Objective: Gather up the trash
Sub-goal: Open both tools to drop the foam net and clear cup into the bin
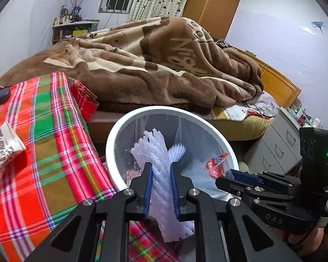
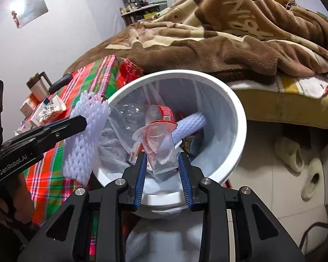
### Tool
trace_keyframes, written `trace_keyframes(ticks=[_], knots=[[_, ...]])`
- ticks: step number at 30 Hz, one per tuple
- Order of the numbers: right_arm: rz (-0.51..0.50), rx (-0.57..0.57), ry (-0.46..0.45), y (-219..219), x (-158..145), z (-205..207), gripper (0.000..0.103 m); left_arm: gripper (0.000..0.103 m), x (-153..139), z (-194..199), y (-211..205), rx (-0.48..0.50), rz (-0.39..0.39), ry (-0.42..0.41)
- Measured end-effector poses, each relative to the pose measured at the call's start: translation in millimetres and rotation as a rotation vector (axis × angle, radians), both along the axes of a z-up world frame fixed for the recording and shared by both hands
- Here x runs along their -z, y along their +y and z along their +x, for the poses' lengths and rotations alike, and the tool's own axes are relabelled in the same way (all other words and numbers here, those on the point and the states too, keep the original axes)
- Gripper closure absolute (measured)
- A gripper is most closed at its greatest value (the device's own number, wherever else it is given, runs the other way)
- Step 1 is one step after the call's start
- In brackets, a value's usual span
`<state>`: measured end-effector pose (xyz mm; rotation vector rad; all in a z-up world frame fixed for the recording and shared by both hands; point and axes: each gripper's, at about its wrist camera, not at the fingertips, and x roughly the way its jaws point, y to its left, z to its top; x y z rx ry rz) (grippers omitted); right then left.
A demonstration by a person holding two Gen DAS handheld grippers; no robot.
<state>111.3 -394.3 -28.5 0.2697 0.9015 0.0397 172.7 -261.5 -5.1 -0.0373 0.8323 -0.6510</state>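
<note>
- Over the white bin [image 2: 234,100]: left gripper [image 1: 160,187] clamped on foam net [image 1: 157,152]
- Right gripper [image 2: 161,172] pinched clear plastic cup [image 2: 159,144], above liner and other trash

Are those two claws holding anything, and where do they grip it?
Left gripper: white foam net, pinched mid-length. Right gripper: clear plastic cup, held by its sides.

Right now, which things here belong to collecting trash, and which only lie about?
Job:
left gripper holding foam net
right gripper holding plastic cup
white bin

Lying about:
brown blanket
slippers
plaid cloth
</note>
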Motion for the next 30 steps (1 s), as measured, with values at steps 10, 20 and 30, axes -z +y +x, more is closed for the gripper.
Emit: trace_keyframes(ticks=[10,20,30], knots=[[0.002,0.016,0.013,-5,2,3,0.071,0.058,9,10,-5,0.000,-0.021,0.026],[-0.001,0.020,-0.007,-4,-4,-1,0.070,0.058,3,10,9,-0.025,-0.041,0.017],[-0.001,0.022,-0.023,-3,-7,-3,0.069,0.058,6,0,28,-0.025,-0.067,0.077]])
